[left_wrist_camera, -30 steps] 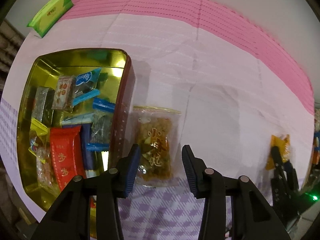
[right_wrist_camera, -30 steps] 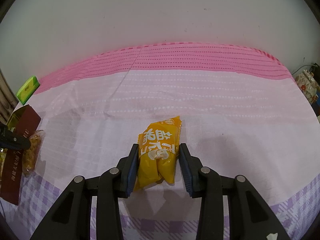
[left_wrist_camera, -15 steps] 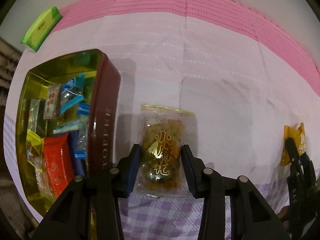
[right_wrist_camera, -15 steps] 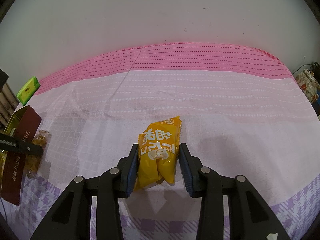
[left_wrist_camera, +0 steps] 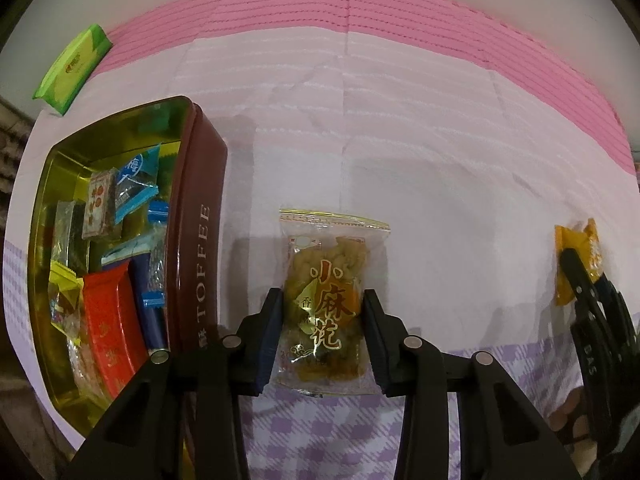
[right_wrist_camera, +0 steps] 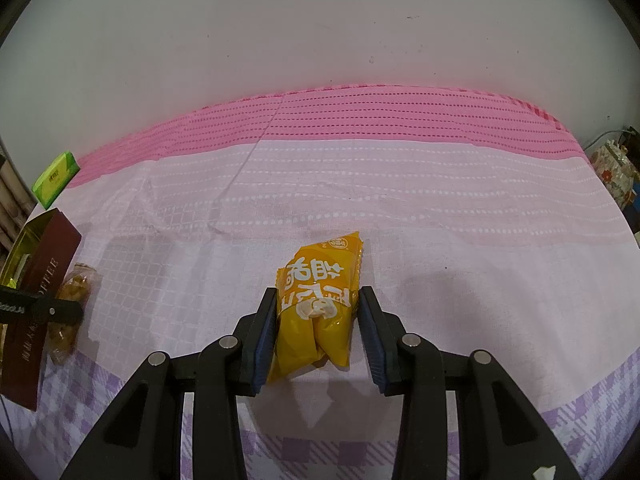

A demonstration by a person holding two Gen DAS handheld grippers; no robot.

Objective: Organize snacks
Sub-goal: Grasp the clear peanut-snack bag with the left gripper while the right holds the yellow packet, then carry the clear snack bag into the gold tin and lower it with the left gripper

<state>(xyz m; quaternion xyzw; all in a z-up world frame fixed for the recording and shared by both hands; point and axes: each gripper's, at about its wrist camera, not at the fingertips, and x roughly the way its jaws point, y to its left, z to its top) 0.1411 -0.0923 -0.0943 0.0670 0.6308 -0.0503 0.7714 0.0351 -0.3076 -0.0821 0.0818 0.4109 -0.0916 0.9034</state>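
left wrist view: toffee tin [left_wrist_camera: 202, 240] holds wrapped snacks [left_wrist_camera: 108, 280]; left tongs [left_wrist_camera: 323, 334] closing around twist packet [left_wrist_camera: 328, 300]; right tongs [right_wrist_camera: 318, 330] grip yellow packet [right_wrist_camera: 320, 300].

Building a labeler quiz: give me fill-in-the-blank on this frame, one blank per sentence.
1. The word printed on the tin is ____.
2. The packet between the right gripper fingers is coloured ____.
3. The clear snack bag lies between the fingers of the ____ gripper.

Missing: TOFFEE; yellow; left
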